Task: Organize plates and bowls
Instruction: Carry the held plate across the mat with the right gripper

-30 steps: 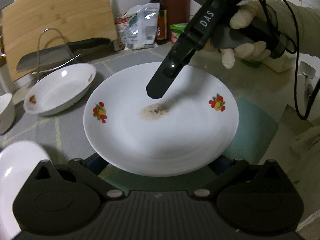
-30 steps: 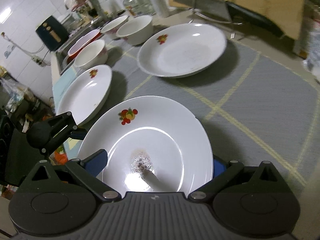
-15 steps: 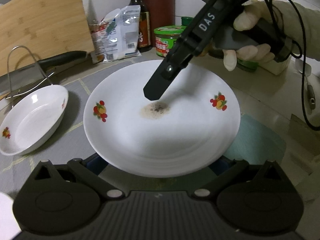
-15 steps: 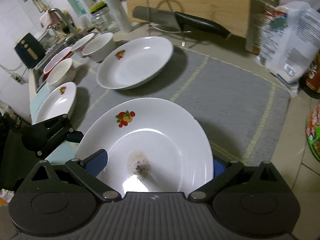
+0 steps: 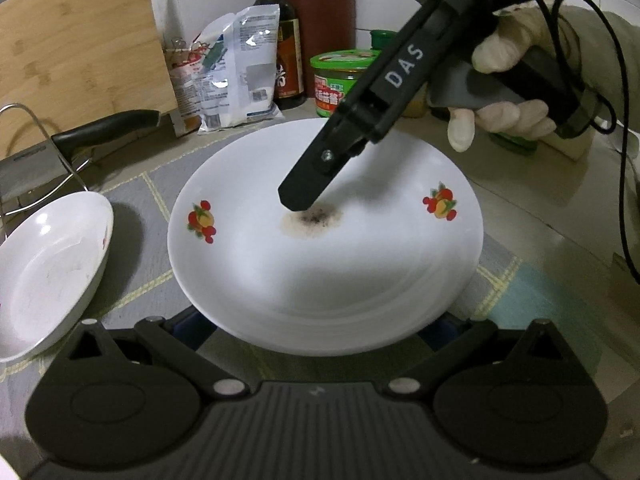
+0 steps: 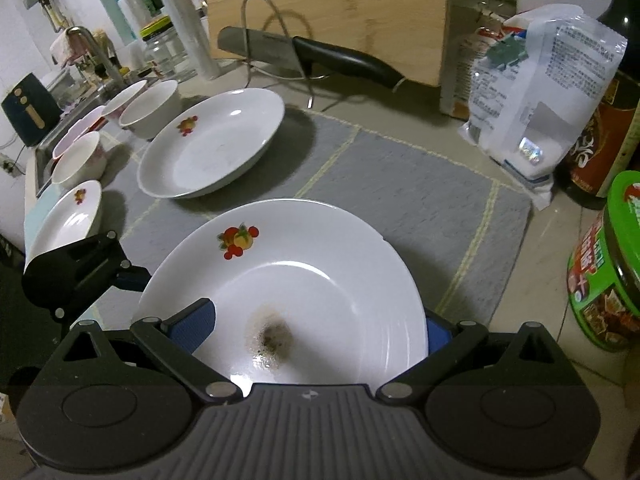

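Observation:
A white deep plate (image 5: 320, 280) (image 6: 320, 276) with fruit decals and a dark stain in its middle is held above the grey mat (image 6: 400, 184). My left gripper (image 5: 316, 322) has both fingers spread wide beneath the plate's near rim, which lies across them; its tips are hidden. It shows in the right wrist view as a black body (image 6: 80, 272) at the plate's left rim. My right gripper (image 6: 316, 332) grips the plate with one blue pad (image 6: 192, 328) on its inner face and the other under it. In the left wrist view its upper finger (image 5: 308, 196) reaches the stain.
A second white plate (image 6: 212, 148) (image 5: 48, 276) lies on the mat to the left, with a smaller plate (image 6: 68, 216) and bowls (image 6: 152, 108) beyond. A knife (image 6: 320, 56) rests on a wire rack before a cutting board. A bag (image 6: 536, 92), bottles and a green tub (image 6: 608, 264) stand at right.
Both grippers have carried the plate to the right across the mat, toward the bag and bottles. The other dishes have slid left in view. The right finger's tip sits closer to the stain.

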